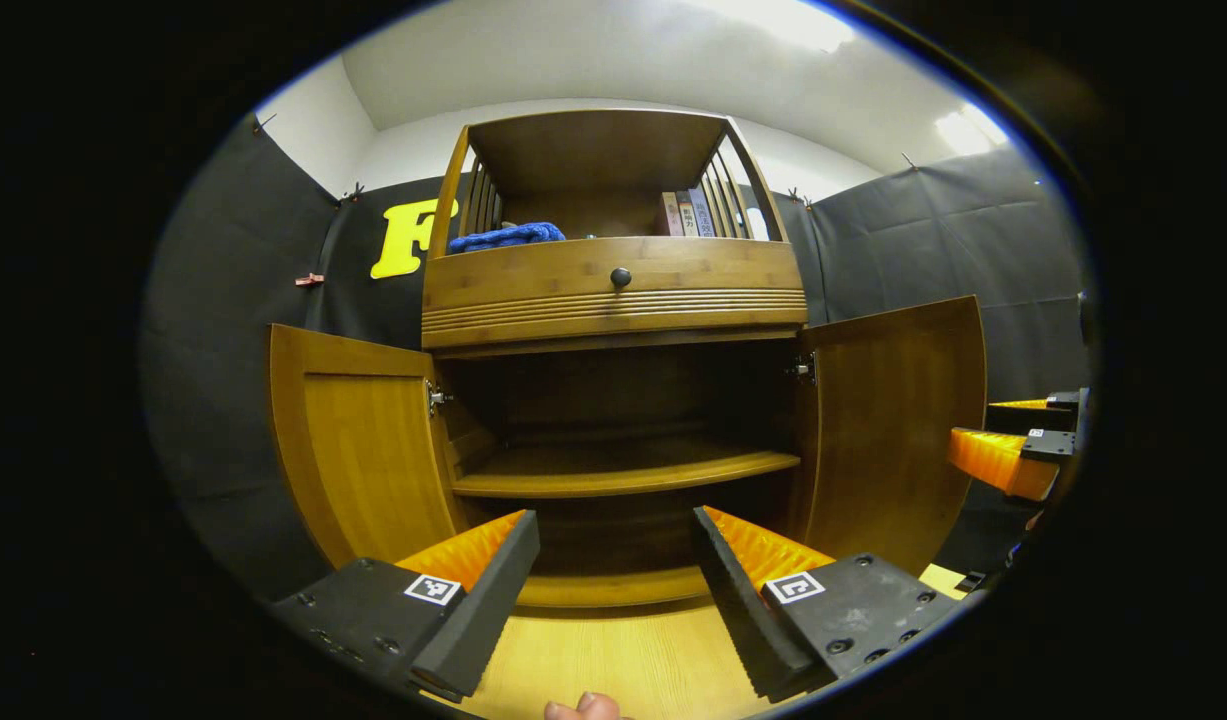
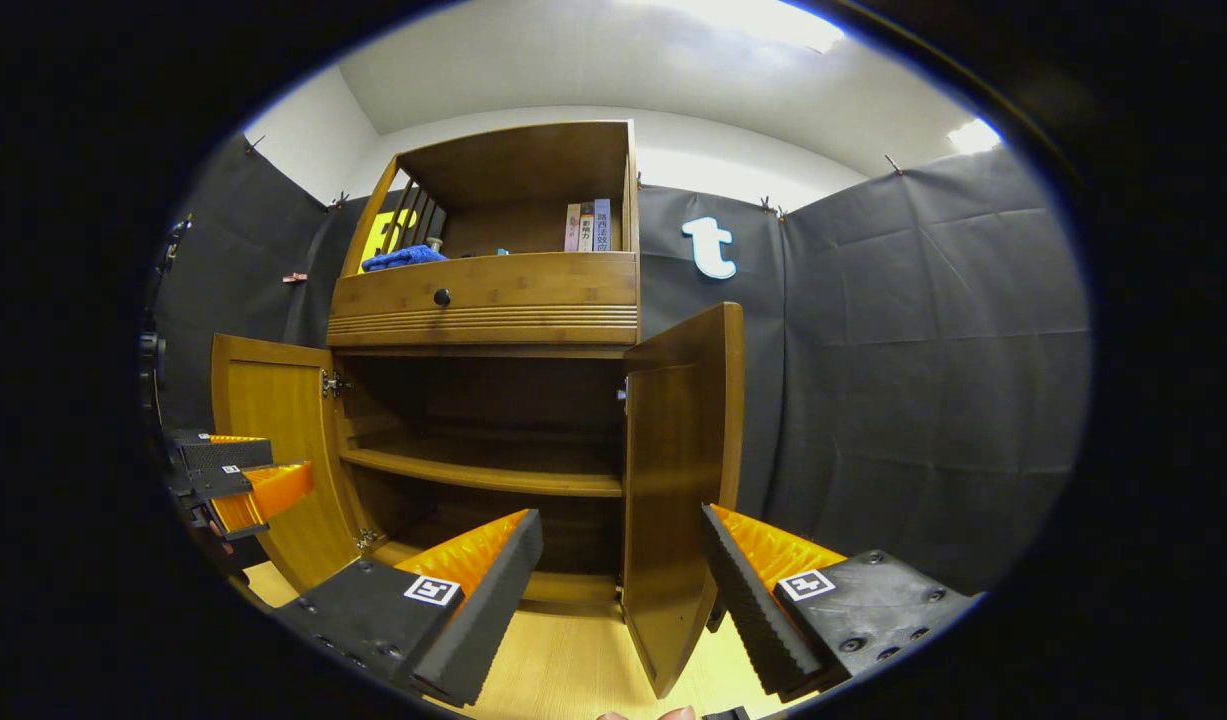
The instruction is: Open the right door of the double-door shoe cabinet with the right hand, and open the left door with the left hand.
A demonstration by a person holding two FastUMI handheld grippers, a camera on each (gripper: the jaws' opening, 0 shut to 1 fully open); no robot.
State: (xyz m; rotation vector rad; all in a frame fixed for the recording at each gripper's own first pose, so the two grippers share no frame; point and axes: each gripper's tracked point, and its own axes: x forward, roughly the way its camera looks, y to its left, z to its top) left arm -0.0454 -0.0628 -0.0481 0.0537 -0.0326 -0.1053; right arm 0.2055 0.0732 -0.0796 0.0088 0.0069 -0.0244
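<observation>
The wooden shoe cabinet [image 1: 613, 310] stands ahead with both lower doors swung wide. Its left door [image 1: 358, 450] and right door [image 1: 893, 430] stand open, showing an inner shelf [image 1: 623, 470]. My left gripper [image 1: 613, 590] is open in front of the cabinet's middle, holding nothing. At the right edge of the left gripper view are the right gripper's orange fingers [image 1: 1003, 460]. In the right gripper view the right door [image 2: 688, 480] is edge-on between the fingers of my open, empty right gripper [image 2: 618, 590]. The left door [image 2: 273, 460] stands behind the left gripper [image 2: 238, 480].
Above the doors is a drawer with a dark knob [image 1: 621, 277]. The open top shelf holds a blue cloth [image 1: 508, 236] and some books [image 1: 685, 213]. Black cloth walls close in on both sides. A light wooden floor [image 1: 613, 660] lies below.
</observation>
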